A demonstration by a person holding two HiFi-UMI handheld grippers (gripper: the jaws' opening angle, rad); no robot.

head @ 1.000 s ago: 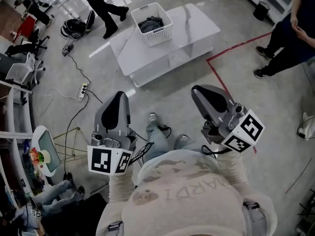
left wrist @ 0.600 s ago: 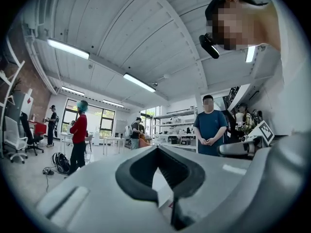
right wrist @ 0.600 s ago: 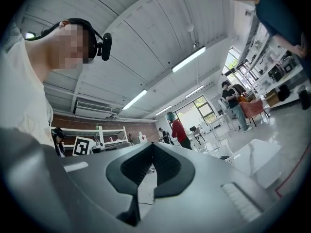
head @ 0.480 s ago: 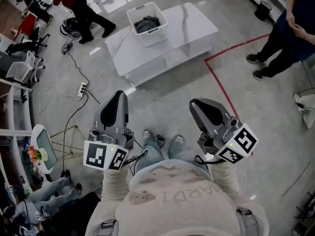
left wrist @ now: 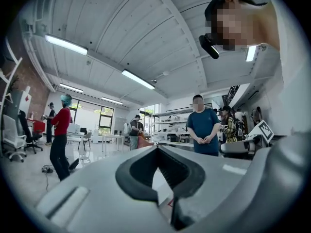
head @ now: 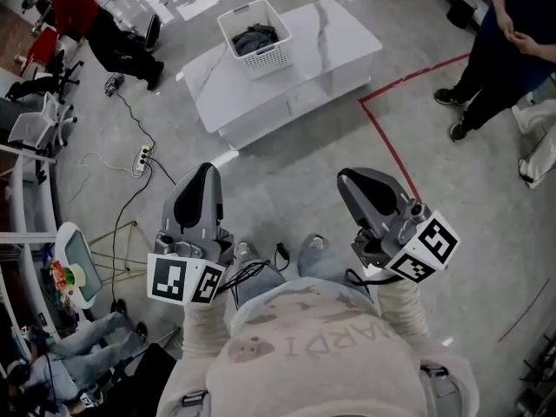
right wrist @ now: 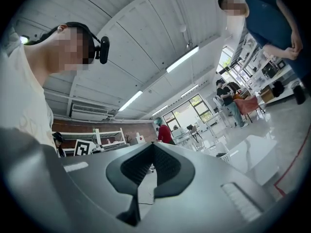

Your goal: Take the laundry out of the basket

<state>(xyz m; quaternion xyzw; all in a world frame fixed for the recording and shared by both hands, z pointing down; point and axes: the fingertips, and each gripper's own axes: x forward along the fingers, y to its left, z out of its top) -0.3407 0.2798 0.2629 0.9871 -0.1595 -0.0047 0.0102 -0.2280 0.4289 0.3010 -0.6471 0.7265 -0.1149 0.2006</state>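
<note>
Holding left tongs [head: 203, 170] together, empty | right tongs [head: 349, 177] together, empty | laundry [head: 255, 37] in basket [head: 263, 62] on table [head: 340, 45]

Floor [head: 287, 172]: glossy grey, marked with a red tape line [head: 393, 150] that forms 1 corner. 1 low white table [head: 334, 46] with marble veining stands on it. At left, a power strip [head: 142, 158] and black cables [head: 130, 208] lie near office chairs [head: 33, 124]. Ceiling [left wrist: 112, 28]: white, panelled, with light strips [left wrist: 138, 79]. Windows [left wrist: 92, 116] line the far wall.
</note>
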